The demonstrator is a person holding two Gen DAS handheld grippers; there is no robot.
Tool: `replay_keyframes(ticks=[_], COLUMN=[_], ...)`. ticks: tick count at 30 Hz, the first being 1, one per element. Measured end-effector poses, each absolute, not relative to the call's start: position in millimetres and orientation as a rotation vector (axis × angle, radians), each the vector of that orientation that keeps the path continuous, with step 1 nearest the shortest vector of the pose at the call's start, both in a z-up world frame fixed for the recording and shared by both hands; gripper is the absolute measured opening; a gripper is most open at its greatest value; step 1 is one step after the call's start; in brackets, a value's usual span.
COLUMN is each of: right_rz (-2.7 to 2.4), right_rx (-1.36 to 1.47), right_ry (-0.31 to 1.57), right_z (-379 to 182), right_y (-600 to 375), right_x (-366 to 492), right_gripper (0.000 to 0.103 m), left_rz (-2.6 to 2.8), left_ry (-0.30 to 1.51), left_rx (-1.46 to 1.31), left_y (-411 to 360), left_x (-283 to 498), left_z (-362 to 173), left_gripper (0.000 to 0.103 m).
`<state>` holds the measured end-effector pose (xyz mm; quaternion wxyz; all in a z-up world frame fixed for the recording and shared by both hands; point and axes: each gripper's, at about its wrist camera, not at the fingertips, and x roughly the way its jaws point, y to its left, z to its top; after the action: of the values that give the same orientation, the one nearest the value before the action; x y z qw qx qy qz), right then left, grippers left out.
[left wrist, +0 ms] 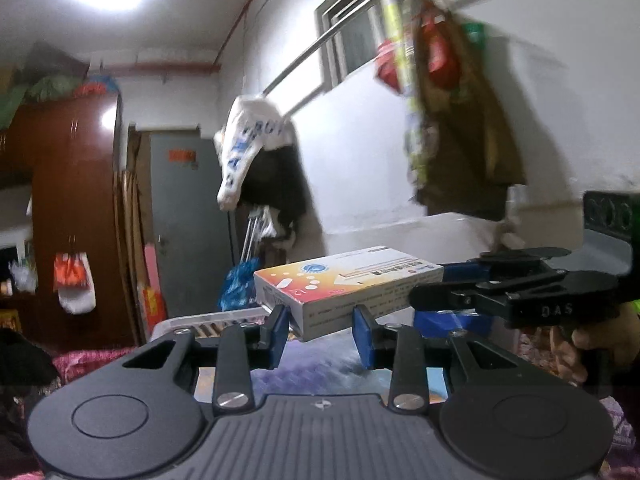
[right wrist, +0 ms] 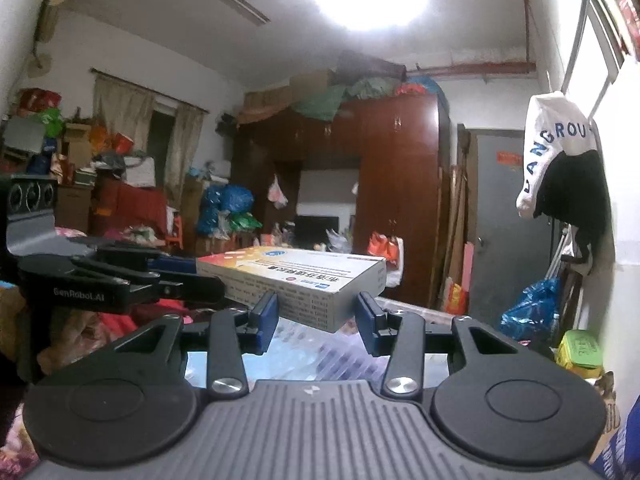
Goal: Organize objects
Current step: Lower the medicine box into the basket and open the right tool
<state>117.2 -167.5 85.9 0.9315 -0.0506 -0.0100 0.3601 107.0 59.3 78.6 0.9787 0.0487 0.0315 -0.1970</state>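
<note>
A white and orange medicine box (left wrist: 348, 286) is held in the air between both grippers. My left gripper (left wrist: 322, 334) has its blue pads on either side of the box's near corner. My right gripper (left wrist: 456, 280) comes in from the right and pinches the box's far end. In the right wrist view the same box (right wrist: 296, 280) sits between my right gripper's (right wrist: 318, 320) blue pads, and the left gripper (right wrist: 168, 276) clamps its left end. Both jaws look closed on the box. The box is level.
A white plastic basket (left wrist: 208, 320) lies below the box over a patterned cloth (left wrist: 316, 360). Bags and clothes (left wrist: 260, 160) hang on the right wall. A brown wardrobe (right wrist: 396, 184), a grey door (right wrist: 500, 216) and cluttered piles (right wrist: 100, 168) fill the room.
</note>
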Motion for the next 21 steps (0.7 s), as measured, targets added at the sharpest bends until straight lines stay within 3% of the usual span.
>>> replay_keyframes(ticks=[11,16,19,21], right_rz=[0.664,0.62,0.596,0.548], right_rx=[-0.046,-0.047,-0.05,-0.092], right_ry=[0.308,0.404,0.419,0.386], right_z=[81.6,72.9,67.9,69.2], right_y=[-131.8,-126.4,-122.4,-120.6], right_x=[257.9,274.2,271.1,261.5], right_gripper=[0.044,0.043,0.044,0.056], left_rz=[-0.343,-0.276,-0.206,-0.187], left_ry=[0.449,0.495,0.483,0.45], left_rx=[-0.11,-0.165,-0.137,-0.094], left_y=[89.1,89.4,83.9,79.2], left_x=[280.8,308.9,310.5,299.3], left_z=[81.7,74.5,73.8,77.0], left_gripper=[0.039,0.041,0.048,0.061])
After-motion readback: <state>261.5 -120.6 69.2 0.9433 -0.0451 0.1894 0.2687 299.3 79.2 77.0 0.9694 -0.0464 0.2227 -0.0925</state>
